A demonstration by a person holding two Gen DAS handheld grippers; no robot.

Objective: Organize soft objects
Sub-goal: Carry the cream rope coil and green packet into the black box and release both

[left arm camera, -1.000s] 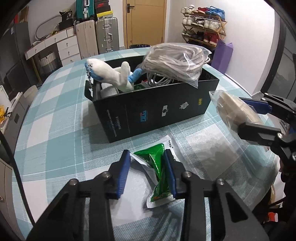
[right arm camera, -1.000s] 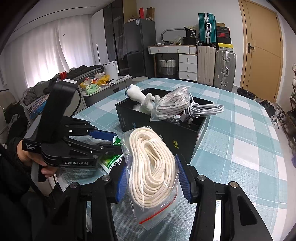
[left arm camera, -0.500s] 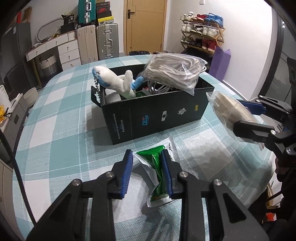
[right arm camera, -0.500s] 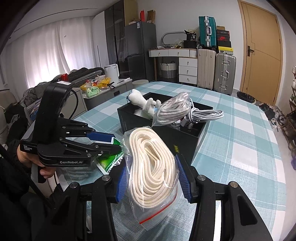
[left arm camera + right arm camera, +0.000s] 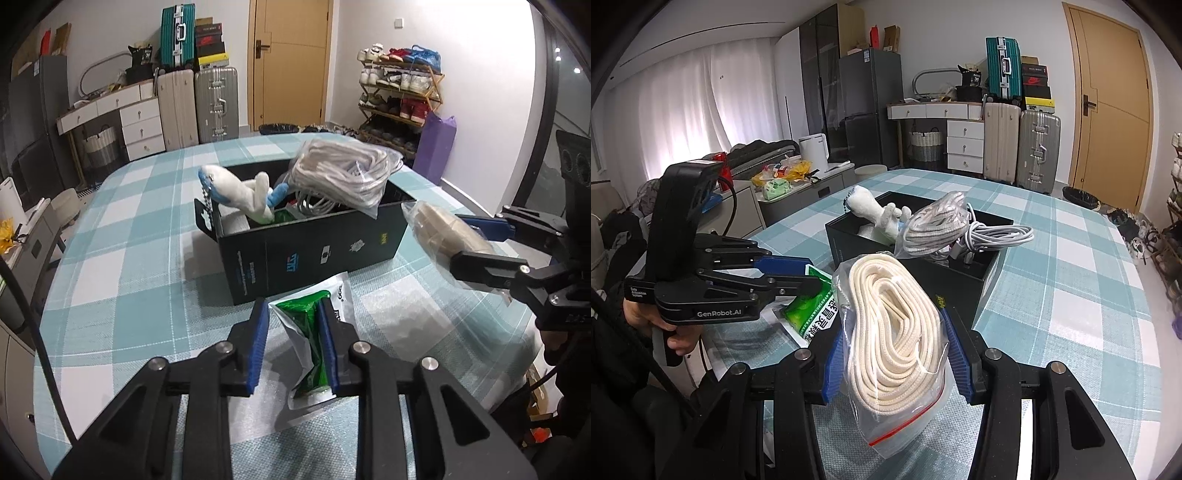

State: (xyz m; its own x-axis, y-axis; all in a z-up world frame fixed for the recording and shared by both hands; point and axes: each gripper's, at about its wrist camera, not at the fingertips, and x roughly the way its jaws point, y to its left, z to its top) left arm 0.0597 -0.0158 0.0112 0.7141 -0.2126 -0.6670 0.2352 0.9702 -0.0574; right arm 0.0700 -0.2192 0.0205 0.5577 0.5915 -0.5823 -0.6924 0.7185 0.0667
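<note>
- The left gripper has just been closing its blue fingers, and they are now clamped on the green-and-white packet, which stands between them.
- The packet is crumpled; its long axis runs roughly along the fingers, its far end pointing toward the black box and its near end hanging below the right-hand finger. Whether the lower end touches the bench cannot be told.
- In the right wrist view the same packet shows below the left gripper, just beside the bag of rope.
- The right gripper has its fingers clamped on the sides of a clear zip bag of cream rope.
- The bag's long axis runs along the fingers, its far end aimed at the black box and its red-lined zip end hanging nearest the camera.
- The box sits on the checked bench and holds a white plush toy and a bagged coil of pale cord, both rising above its rim.
- A hand grips the left gripper's handle.
</note>
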